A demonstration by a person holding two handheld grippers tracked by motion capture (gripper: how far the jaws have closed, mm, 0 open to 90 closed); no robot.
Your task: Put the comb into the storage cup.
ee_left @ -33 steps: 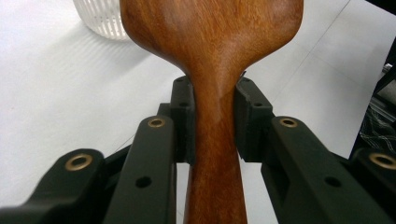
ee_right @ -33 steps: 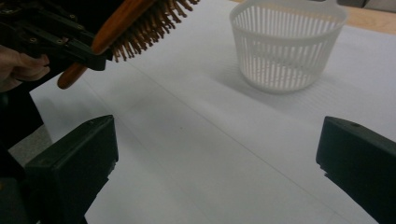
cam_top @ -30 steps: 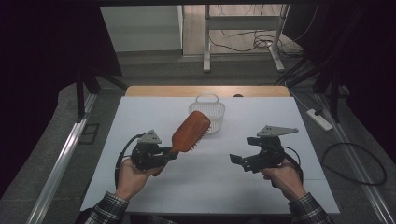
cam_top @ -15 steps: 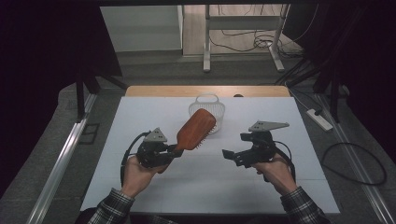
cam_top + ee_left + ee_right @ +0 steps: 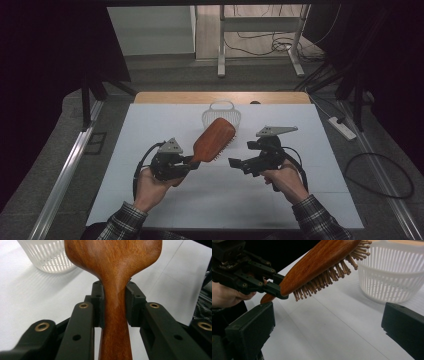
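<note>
A wooden paddle hairbrush (image 5: 214, 140) is held in the air above the middle of a white surface (image 5: 320, 195), its broad head angled up and away from the person, its bristles facing down and toward the person's right. The left tongs (image 5: 189, 162) are clamped on the brush's narrow handle just below the point where it widens into the head; in the left gripper view the two black jaws press against either side of the handle (image 5: 115, 322). In the right gripper view the wooden bristles (image 5: 329, 275) stand out in rows beneath the red-brown back of the brush (image 5: 319, 262).

The right tongs (image 5: 235, 163) hover just beside the brush, level with its handle and pointed toward it, their jaws set wide apart and touching nothing. A hand in a plaid sleeve (image 5: 315, 220) grips each tool.

Beyond the brush head, near the far edge of the surface, stands a white slatted plastic basket (image 5: 221, 116) with a looped handle, upright and apart from the brush. Behind it a strip of bare wood (image 5: 165, 97) borders the white covering. A power strip (image 5: 342, 127) lies on the grey floor to the right.
</note>
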